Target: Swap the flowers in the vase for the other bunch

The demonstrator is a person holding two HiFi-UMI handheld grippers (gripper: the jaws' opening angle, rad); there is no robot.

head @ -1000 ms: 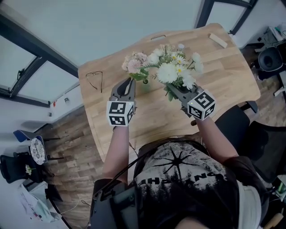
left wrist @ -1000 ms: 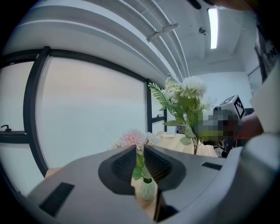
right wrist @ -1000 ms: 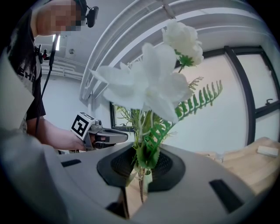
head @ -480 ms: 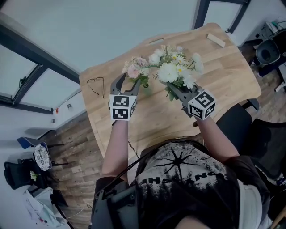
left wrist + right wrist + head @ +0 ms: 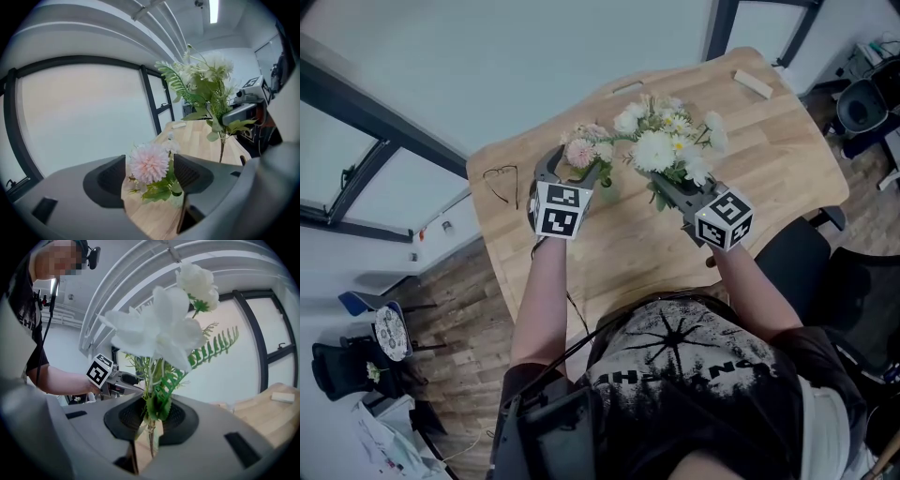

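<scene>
A small pink bunch (image 5: 581,150) stands in a little glass vase (image 5: 605,180) on the wooden table (image 5: 769,159). My left gripper (image 5: 570,164) is level with it. Its jaws have just been opening and stand wide on either side of the pink bloom (image 5: 149,163) without pressing it. The vase (image 5: 178,199) shows just below the bloom. My right gripper (image 5: 666,190) is shut on the stems of the white and green bunch (image 5: 661,145), held upright above the table to the right of the vase. Those stems (image 5: 151,427) run between its pads, with the white blooms (image 5: 159,333) above.
A pair of glasses (image 5: 499,172) lies near the table's left edge. A small wooden block (image 5: 753,84) sits at the far right corner. A dark chair (image 5: 811,258) is at the table's right side. Wooden floor and windows surround the table.
My left gripper's jaws have gone from shut to wide open, and it has shifted up the picture so the pink bloom sits between them. The right gripper and white bunch have stayed put.
</scene>
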